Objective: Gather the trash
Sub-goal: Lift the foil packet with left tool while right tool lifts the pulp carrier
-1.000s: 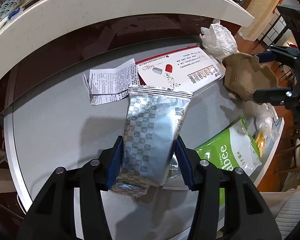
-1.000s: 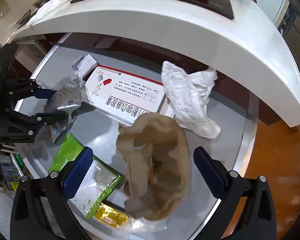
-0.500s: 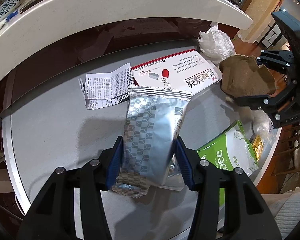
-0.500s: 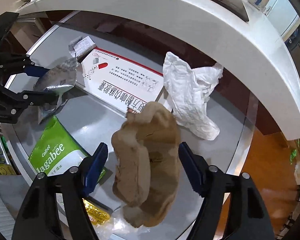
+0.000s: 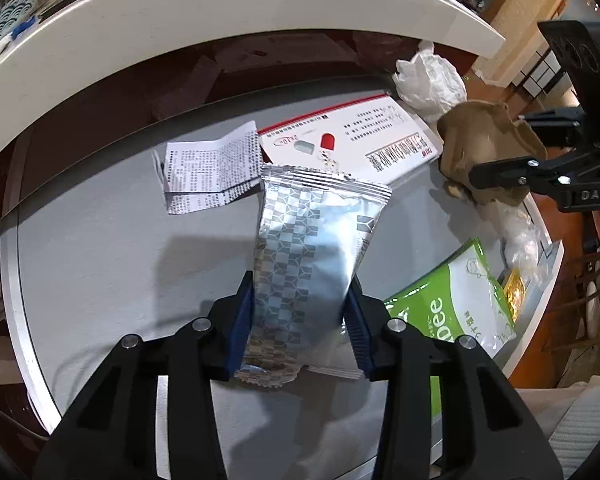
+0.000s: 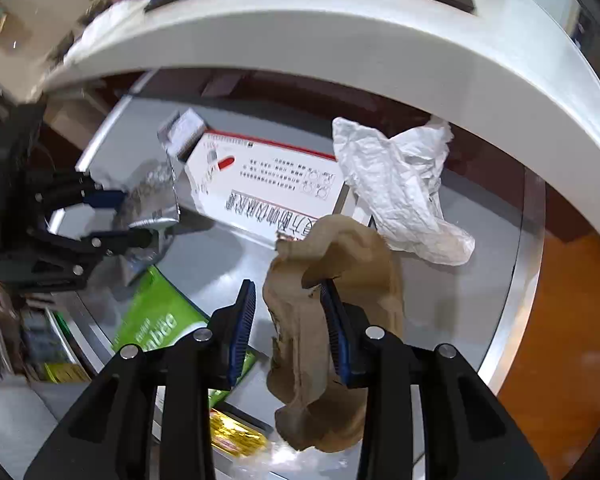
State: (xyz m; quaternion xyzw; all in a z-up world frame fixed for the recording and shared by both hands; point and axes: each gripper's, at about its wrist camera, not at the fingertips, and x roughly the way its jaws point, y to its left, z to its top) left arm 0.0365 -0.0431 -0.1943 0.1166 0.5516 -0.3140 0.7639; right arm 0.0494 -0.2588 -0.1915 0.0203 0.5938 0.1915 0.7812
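Observation:
My left gripper [image 5: 300,312] is shut on a silver checkered snack wrapper [image 5: 312,256] and holds it above the grey table [image 5: 100,272]. My right gripper [image 6: 288,320] is shut on a crumpled brown paper [image 6: 332,300], lifted off the table. The brown paper [image 5: 484,148] and the right gripper [image 5: 540,168] also show at the right of the left wrist view. The left gripper [image 6: 112,216] with the wrapper [image 6: 152,196] shows at the left of the right wrist view.
On the table lie a white medicine box [image 5: 352,144], a folded leaflet [image 5: 212,168], a crumpled white tissue [image 6: 396,184], a green snack bag [image 5: 452,312], a gold wrapper [image 6: 236,432] and clear plastic [image 5: 520,240]. A white curved counter [image 6: 340,28] rises behind.
My right gripper has closed on the brown paper and lifted it. My left gripper has kept the silver wrapper, almost still.

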